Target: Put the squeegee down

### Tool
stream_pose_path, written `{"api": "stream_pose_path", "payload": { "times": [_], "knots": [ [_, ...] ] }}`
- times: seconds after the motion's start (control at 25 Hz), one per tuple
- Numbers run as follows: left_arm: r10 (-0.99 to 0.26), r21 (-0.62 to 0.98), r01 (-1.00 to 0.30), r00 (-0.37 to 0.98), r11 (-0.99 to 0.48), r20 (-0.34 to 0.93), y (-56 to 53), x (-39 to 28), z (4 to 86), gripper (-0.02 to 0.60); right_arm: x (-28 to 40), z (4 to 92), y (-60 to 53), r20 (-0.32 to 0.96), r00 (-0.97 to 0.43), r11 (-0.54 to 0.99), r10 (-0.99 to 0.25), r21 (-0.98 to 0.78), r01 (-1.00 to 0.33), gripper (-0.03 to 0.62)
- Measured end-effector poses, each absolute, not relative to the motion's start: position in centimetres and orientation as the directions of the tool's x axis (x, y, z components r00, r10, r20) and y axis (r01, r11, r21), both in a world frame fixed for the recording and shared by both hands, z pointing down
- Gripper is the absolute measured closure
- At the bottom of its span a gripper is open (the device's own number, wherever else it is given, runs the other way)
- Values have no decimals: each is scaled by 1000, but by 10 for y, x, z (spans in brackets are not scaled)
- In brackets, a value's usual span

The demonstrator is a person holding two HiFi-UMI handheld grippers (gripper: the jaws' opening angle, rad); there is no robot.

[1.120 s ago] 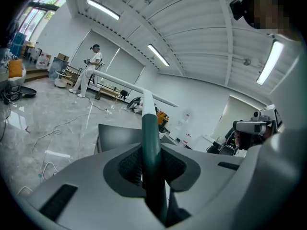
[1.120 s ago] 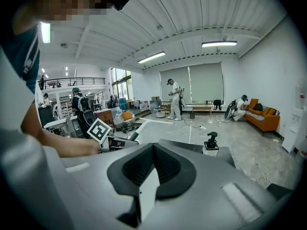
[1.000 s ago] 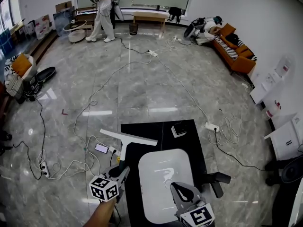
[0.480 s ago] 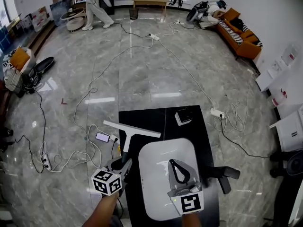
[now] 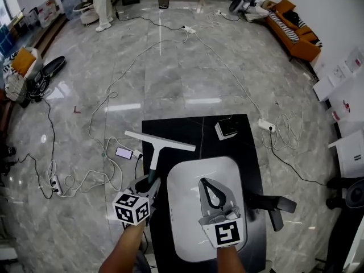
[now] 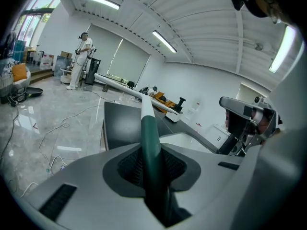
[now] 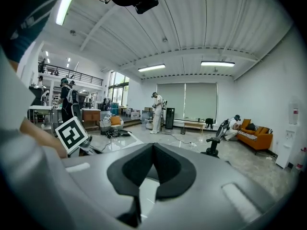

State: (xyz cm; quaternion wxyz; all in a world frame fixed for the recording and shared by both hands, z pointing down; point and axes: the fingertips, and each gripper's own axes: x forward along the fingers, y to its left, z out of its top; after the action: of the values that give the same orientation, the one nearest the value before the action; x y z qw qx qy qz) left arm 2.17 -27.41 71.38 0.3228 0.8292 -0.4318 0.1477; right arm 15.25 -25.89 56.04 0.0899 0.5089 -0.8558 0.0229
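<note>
Head view, left tongs (image 5: 152, 182) gripping squeegee (image 5: 160, 141) handle, right tongs (image 5: 204, 181) closed, empty

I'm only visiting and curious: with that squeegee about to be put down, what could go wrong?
The squeegee, clamped in the left gripper, has one blade end past the left edge of the black table; released there, it might tip off onto the floor. The white tray lies right beside the handle, so lowering it could bump or land on the tray.

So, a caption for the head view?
Left gripper holds a green-handled white squeegee over a black table; shut right gripper above white tray.
</note>
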Motion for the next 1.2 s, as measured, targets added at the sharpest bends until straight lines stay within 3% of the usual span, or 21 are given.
{"api": "stream_pose_path", "payload": {
  "times": [0.36, 0.68, 1.2],
  "knots": [
    [-628, 360, -828, 561, -431, 539, -279, 20, 717, 511, 149, 572, -257, 189, -473, 485, -861, 20, -874, 585],
    [-632, 316, -843, 536, -435, 559, -284, 22, 718, 386, 151, 571, -256, 197, -472, 483, -859, 8, -875, 585],
    [-650, 292, -844, 534, -451, 541, -283, 13, 697, 360, 158, 557, -250, 225, -471, 489, -853, 32, -872, 585]
  ]
}}
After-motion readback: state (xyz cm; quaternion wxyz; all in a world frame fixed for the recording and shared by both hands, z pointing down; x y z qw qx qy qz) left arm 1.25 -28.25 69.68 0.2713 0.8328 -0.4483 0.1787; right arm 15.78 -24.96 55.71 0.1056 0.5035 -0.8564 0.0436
